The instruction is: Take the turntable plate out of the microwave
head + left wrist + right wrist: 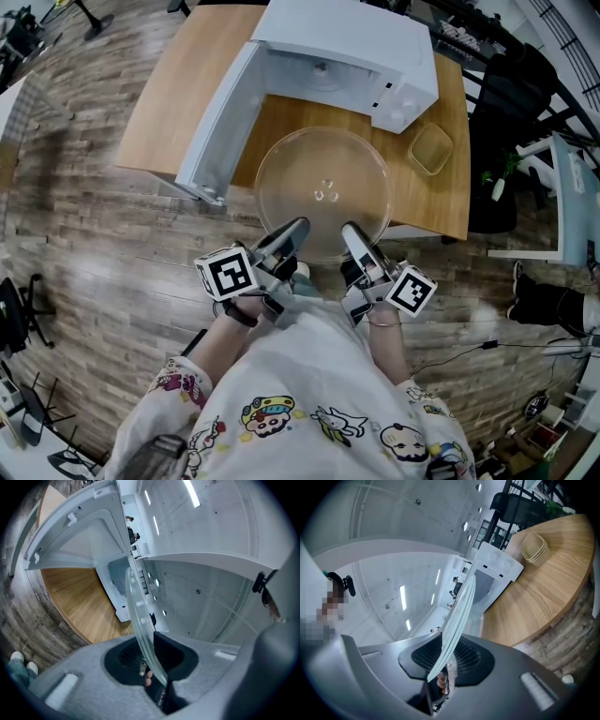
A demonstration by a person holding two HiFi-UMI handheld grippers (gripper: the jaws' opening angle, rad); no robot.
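Gripping the plate [323, 183] by its near rim, the left gripper [292, 228] and right gripper [354, 234] sit side by side, each with its jaws closed on the glass. In the head view the jaws cover the rim where they hold it. The glass is clear, so the table [187, 94] shows through and the plate's outline is faint. Each gripper view shows only the plate's thin edge, running away from the jaws.

The plate lies flat, face up, outside the microwave [347, 52]. It is in front of the open cavity and beside the swung-out door [217, 127]. Only the front of the cavity shows. The plate's near part overhangs the table's front edge. It is round, so it has no long axis. Whether it touches the table cannot be told. A tan tray [430, 148] sits on the table to its right.
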